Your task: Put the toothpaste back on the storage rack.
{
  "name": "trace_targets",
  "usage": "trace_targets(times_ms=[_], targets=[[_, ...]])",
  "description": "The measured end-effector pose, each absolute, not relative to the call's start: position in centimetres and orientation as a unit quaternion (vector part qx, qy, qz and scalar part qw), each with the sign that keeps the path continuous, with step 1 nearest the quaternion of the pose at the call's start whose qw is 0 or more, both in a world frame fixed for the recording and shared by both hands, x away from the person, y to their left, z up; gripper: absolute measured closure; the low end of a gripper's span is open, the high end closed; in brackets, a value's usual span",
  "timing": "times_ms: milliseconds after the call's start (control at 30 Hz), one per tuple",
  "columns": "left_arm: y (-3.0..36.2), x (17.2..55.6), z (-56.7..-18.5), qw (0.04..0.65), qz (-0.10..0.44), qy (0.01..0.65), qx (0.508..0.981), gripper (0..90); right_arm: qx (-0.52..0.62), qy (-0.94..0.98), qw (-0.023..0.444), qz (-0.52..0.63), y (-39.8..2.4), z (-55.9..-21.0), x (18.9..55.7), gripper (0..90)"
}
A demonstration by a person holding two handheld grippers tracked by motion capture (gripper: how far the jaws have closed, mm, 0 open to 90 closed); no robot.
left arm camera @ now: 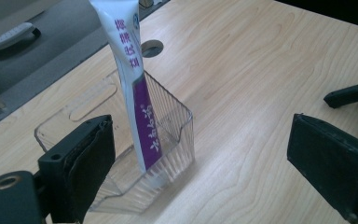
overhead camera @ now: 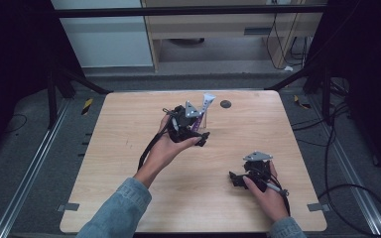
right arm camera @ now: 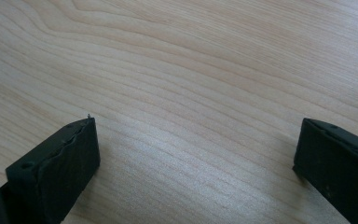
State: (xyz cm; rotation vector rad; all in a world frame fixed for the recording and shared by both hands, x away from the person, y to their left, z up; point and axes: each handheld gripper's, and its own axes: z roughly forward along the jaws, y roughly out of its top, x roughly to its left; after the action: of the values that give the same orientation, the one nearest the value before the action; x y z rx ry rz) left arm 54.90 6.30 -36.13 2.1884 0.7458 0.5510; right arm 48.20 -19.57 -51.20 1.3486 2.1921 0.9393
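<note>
Placement of a tube in a clear box, late stage. In the left gripper view the tube point(left arm camera: 137, 88), white above and purple below with printed characters, stands on its cap end inside the box point(left arm camera: 177, 135), a ribbed transparent container at centre-left of the frame; the tube leans toward the upper left and rests against the box's far wall. The left gripper point(left arm camera: 205, 158) has its jaws spread wide, one at lower left just in front of the box, the other at lower right over bare table point(left arm camera: 261, 70); they hold nothing and do not touch the tube. In the high view the left gripper point(overhead camera: 191, 124) sits at upper centre of the frame, just beside the tube point(overhead camera: 207, 102), whose top rises above it. The right gripper point(overhead camera: 245, 178) lies at lower right of that view, well apart from the box; in the right gripper view its jaws are likewise wide apart over plain wood grain, with nothing between them. Judged from this, the tube is already delivered and released; what appears to remain is to draw the left gripper clear without knocking the leaning tube or nudging the light box.
</note>
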Motion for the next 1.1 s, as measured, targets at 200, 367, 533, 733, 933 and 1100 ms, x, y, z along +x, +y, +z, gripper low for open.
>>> trace_targets(times_ms=[200, 367, 533, 733, 933, 1100], targets=[[7.1, 54.0, -36.1, 0.369, 0.211, 0.288, 0.858, 5.5, 0.482, 0.784, 0.2, 0.336, -19.6, -51.2, 48.2, 0.3], [8.2, 53.4, -36.5, 0.365, 0.206, 0.291, 0.86, 5.2, 0.483, 0.784, 0.2, 0.335, -19.6, -51.2, 48.2, 0.4], [10.6, 53.2, -37.6, 0.36, 0.204, 0.313, 0.855, 5.2, 0.483, 0.784, 0.2, 0.335, -19.6, -51.2, 48.2, 0.4], [13.3, 53.0, -39.2, 0.35, 0.199, 0.34, 0.85, 5.6, 0.482, 0.784, 0.2, 0.335, -19.6, -51.2, 48.2, 0.4], [15.6, 52.7, -40.4, 0.347, 0.199, 0.359, 0.843, 5.6, 0.483, 0.784, 0.2, 0.335, -19.6, -51.2, 48.2, 0.3], [17.4, 52.7, -41.9, 0.347, 0.191, 0.378, 0.837, 6.0, 0.483, 0.784, 0.2, 0.336, -19.6, -51.2, 48.2, 0.4]])
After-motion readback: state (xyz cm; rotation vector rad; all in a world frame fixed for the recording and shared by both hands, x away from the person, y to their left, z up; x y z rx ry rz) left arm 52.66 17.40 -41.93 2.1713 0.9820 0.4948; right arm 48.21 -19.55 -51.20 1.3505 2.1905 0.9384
